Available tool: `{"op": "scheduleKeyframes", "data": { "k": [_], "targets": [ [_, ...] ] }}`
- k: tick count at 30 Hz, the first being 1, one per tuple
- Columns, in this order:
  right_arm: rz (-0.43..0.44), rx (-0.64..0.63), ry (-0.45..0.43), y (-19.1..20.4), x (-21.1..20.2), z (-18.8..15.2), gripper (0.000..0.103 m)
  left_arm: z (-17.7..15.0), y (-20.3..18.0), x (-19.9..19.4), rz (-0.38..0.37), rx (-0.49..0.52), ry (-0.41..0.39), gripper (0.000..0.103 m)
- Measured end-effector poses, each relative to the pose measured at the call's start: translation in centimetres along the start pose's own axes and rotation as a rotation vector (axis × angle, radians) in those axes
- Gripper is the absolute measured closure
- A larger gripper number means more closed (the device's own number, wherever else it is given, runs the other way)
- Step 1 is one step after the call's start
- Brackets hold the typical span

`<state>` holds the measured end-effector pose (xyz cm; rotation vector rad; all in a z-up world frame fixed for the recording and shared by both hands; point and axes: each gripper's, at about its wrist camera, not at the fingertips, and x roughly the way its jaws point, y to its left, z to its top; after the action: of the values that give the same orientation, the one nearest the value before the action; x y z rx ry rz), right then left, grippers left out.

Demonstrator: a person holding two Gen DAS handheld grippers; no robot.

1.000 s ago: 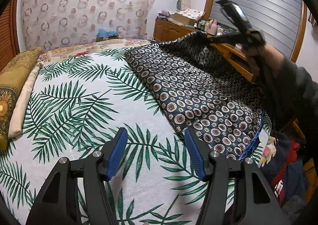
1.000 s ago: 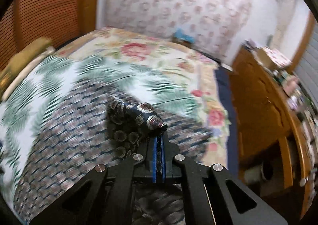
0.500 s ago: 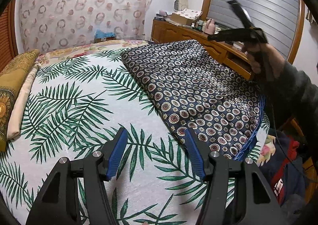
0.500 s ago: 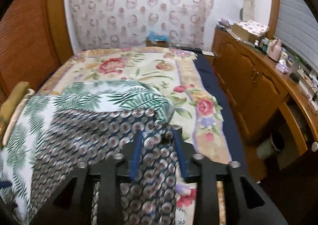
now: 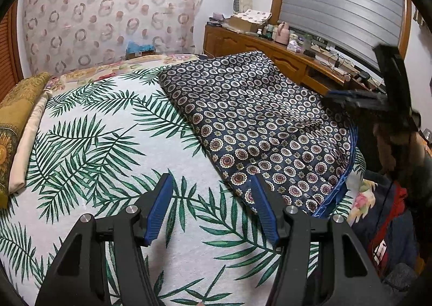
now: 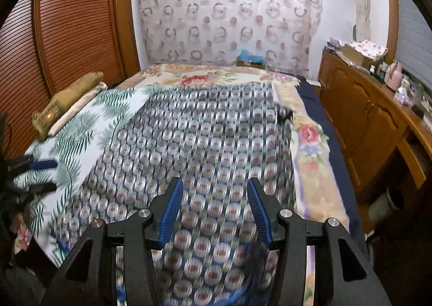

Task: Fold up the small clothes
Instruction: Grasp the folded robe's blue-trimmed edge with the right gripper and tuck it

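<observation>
The navy patterned garment [image 5: 259, 127] was spread flat on the right part of the bed [image 5: 89, 144], presumably so that its edges could be reached for folding. The left gripper [image 5: 212, 210] was held open above the palm-print cover, just beside the garment's near corner. The right gripper [image 6: 213, 210] was held open over the cloth, grasping nothing.

Bedroom with a bed [image 5: 94, 144] in a palm-leaf cover, ring-print curtain [image 6: 229, 17] on the far wall, louvered wood doors [image 6: 67, 22] one side, a cluttered wooden dresser [image 6: 364, 106] under a shuttered window [image 5: 337, 0] on the other.
</observation>
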<state>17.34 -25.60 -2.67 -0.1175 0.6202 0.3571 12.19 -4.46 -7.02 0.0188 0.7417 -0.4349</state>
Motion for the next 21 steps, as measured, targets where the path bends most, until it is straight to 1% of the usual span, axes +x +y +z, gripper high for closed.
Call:
{"op": "scheduleKeyframes", "data": {
  "k": [5,8,11,13,18,20,21],
  "targets": [
    [-0.056,0.010,0.005,-0.3,-3.1,-3.6,0.051,0.0,-0.8,0.3,-0.003,0.009,0.010,0.042],
    [-0.069,0.020,0.005,-0.7,-5.0,-5.5,0.051,0.0,-1.5,0.5,-0.011,0.017,0.020,0.042],
    [-0.081,0.058,0.005,-1.2,-7.3,-7.4,0.051,-0.4,-2.2,1.0,-0.032,0.018,0.040,0.042],
    [-0.074,0.098,0.003,-2.0,-8.4,-8.4,0.051,-0.9,-2.9,1.5,-0.039,0.027,0.056,0.042],
    [-0.056,0.152,0.018,-3.1,-9.5,-10.3,0.051,-1.6,-3.9,2.1,-0.050,0.039,0.084,0.042],
    [-0.054,0.156,0.020,-3.0,-9.7,-10.5,0.051,-1.7,-4.1,2.4,-0.052,0.040,0.092,0.042],
    [-0.053,0.154,0.022,-2.3,-9.2,-9.9,0.051,-1.8,-4.2,2.5,-0.056,0.039,0.098,0.042]
  ]
}}
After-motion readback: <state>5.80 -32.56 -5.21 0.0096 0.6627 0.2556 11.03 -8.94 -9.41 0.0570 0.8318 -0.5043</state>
